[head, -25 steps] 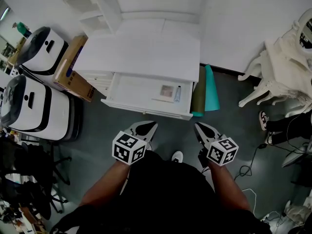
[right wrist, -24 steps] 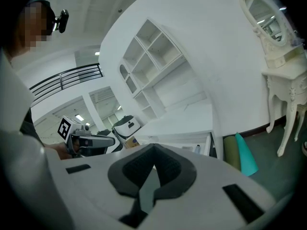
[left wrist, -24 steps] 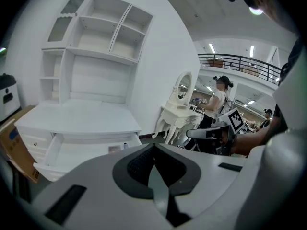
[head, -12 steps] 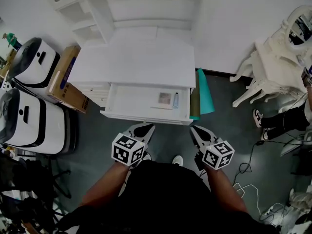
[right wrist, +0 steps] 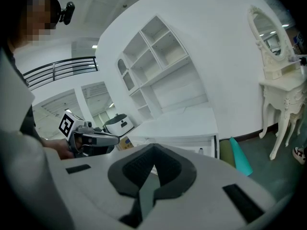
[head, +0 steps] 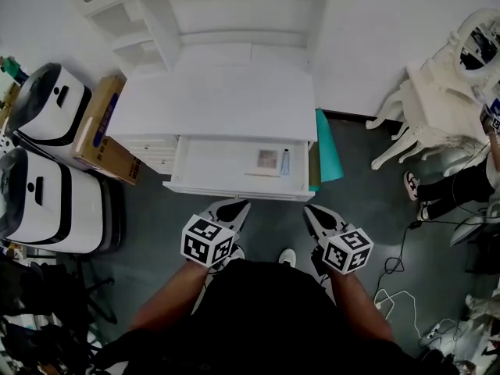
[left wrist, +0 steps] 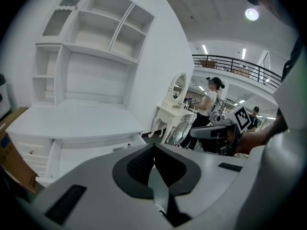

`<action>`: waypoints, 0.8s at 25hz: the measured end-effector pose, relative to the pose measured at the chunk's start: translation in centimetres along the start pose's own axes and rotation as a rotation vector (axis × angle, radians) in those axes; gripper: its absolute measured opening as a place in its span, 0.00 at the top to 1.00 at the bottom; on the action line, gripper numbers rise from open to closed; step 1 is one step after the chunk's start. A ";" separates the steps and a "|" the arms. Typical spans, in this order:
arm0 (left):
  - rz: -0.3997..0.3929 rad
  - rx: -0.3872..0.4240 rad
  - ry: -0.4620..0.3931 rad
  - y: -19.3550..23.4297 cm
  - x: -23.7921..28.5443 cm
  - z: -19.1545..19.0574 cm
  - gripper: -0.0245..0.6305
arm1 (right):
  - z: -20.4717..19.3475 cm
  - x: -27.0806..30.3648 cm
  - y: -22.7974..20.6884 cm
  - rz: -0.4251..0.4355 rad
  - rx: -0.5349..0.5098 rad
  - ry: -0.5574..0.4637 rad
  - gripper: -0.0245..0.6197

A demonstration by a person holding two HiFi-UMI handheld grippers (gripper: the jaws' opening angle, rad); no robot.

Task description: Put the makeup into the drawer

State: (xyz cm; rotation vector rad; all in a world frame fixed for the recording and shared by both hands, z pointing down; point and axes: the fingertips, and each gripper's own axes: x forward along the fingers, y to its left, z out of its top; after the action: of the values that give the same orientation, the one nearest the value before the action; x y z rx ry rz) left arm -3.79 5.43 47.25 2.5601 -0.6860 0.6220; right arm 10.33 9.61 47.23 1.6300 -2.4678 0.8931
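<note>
The white drawer (head: 234,189) of the desk (head: 219,100) stands pulled out. A small square makeup compact (head: 267,159) and a slim tube (head: 285,161) lie inside it, towards its right end. My left gripper (head: 237,208) hovers just short of the drawer's front edge, shut with nothing in it. My right gripper (head: 311,212) is level with it to the right, also shut and holding nothing. In the left gripper view the pads (left wrist: 144,164) meet. In the right gripper view the pads (right wrist: 144,166) meet too, and the tube (right wrist: 200,151) shows beyond them.
Two white appliances (head: 47,201) and a cardboard box (head: 101,127) stand left of the desk. A teal roll (head: 326,147) leans at its right side. A white dressing table (head: 445,100), a person's legs (head: 453,194) and floor cables (head: 398,287) are at the right.
Both grippers have drifted a little closer to the drawer's front. Both have stayed shut, and the items in the drawer have not moved.
</note>
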 end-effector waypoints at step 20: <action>-0.020 0.017 -0.002 0.1 -0.1 0.5 0.95 | 0.0 0.4 -0.3 -0.016 -0.005 0.005 0.92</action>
State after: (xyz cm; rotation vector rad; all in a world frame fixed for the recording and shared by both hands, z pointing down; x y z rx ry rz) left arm -3.78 5.10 46.82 2.5806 -0.6574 0.6215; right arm 10.41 9.26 47.49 1.6416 -2.4478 0.8878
